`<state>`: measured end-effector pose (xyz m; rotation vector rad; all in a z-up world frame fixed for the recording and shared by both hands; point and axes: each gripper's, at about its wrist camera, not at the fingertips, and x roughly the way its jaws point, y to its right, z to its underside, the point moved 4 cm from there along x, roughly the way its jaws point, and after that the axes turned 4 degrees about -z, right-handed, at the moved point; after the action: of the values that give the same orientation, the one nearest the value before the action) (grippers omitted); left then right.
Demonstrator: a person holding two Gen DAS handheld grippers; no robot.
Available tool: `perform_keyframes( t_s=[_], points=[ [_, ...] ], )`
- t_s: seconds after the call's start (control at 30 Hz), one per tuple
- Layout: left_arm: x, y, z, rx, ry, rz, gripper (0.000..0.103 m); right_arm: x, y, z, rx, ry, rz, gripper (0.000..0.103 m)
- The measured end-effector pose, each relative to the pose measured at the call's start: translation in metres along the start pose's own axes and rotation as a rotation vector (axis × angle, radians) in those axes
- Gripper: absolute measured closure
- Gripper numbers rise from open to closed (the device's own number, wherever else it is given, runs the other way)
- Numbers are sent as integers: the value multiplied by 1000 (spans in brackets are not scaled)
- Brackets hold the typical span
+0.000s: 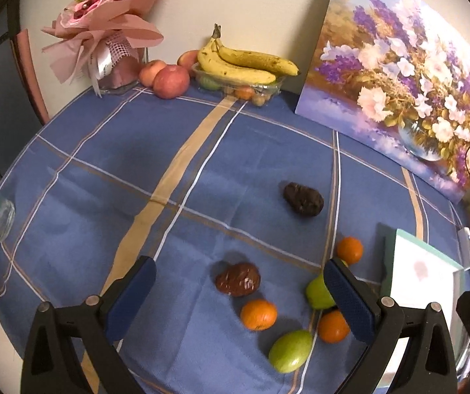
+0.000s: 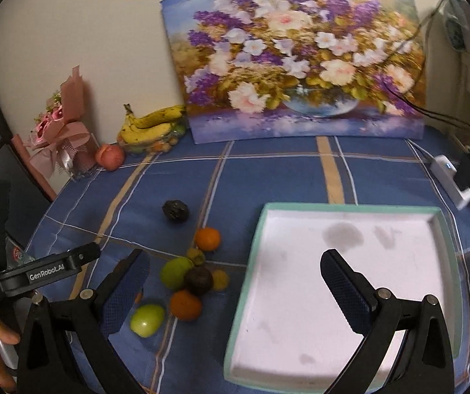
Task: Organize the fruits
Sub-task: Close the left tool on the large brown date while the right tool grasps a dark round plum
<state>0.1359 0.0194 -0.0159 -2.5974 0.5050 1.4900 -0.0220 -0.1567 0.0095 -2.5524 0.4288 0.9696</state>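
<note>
On the blue checked cloth of the bench (image 1: 103, 170), the left claw (image 1: 238, 298) is held released and empty above a reddish-brown wrinkled fruit (image 1: 238, 278), with loose oranges and green fruits clustered at its four o'clock. At three o'clock, the right claw (image 2: 231, 282) hangs released over an empty white, green-rimmed tray (image 2: 349, 208). Gathering appears not yet begun; a grasp of one fruit and a carry to the tray are likely called for.

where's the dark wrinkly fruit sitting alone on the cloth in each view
Left wrist view: the dark wrinkled fruit lies right of centre, alone on the blue cloth, beyond the clustered fruit.
Right wrist view: the same fruit lies left of centre, beyond the pile and left of the tray.
Shared landmark: the flower painting against the wall.
</note>
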Motion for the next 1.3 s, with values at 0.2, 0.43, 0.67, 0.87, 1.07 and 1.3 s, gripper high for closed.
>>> perform_keyframes(
  t_s=[0.2, 0.43, 0.67, 0.87, 1.07, 1.3],
  points=[
    [8, 0, -12, -8, -34, 1, 0, 12, -10, -14, -65, -6, -16, 0],
    [19, -6, -20, -59, -72, 25, 1, 29, -16, -20, -64, -50, -43, 0],
    [36, 0, -22, -69, -127, 54, 8, 41, -32, -23, -107, -96, -65, 13],
    [51, 4, -15, -63, -182, 67, 12, 56, -38, -17, -118, -153, -76, 28],
    [67, 5, -5, -66, -230, 72, 21, 75, -39, 0, -112, -229, -92, 35],
    [88, 5, 11, -80, -306, 84, 36, 97, -39, 24, -98, -324, -103, 43]
  ],
)
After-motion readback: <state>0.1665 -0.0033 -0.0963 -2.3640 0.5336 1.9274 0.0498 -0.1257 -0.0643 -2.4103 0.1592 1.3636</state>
